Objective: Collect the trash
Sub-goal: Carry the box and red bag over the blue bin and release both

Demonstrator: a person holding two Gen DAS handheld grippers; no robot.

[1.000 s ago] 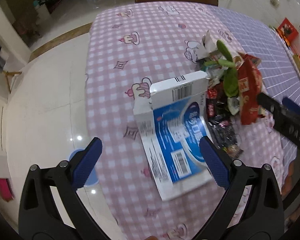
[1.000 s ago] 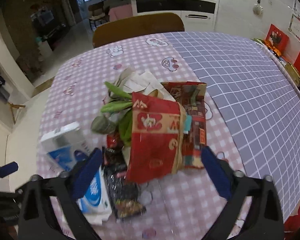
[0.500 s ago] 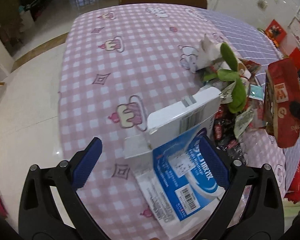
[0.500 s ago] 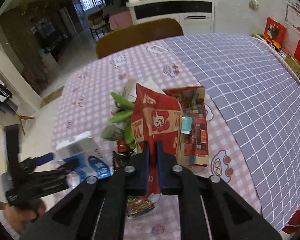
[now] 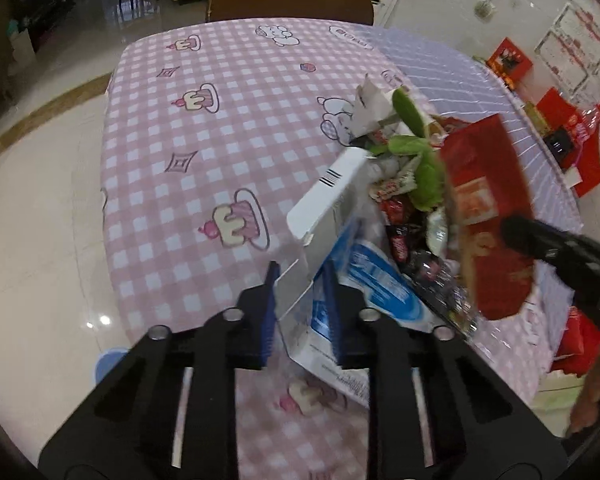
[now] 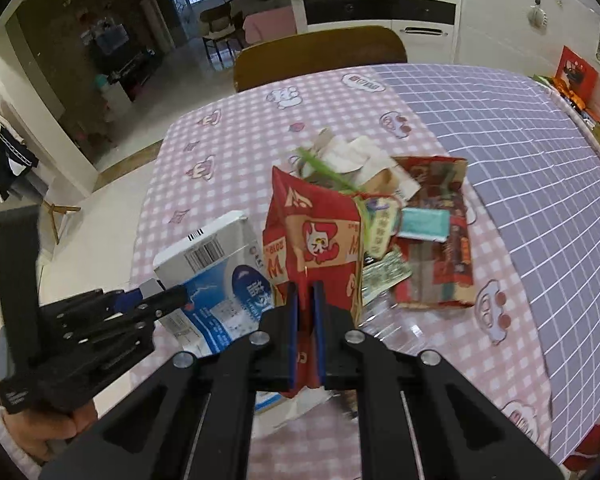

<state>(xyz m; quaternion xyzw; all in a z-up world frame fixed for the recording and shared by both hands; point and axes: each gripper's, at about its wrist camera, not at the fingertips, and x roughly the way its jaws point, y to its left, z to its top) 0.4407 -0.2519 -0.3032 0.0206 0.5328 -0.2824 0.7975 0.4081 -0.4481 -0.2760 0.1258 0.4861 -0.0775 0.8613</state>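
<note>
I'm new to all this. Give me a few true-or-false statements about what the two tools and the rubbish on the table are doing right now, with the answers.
1. The right tool pinches a red bag. True.
2. The left tool is closing on a green leaf. False: its jaws are closing with the edge of the blue-and-white box between them; the leaves lie further off in the pile.
3. The tablecloth is plain white. False: it is pink checks with cartoon prints, and purple checks on the far side.
4. A brown chair stands at the table's far end. True.
5. The box lies flat on the cloth. False: its barcode end is tilted up.
</note>
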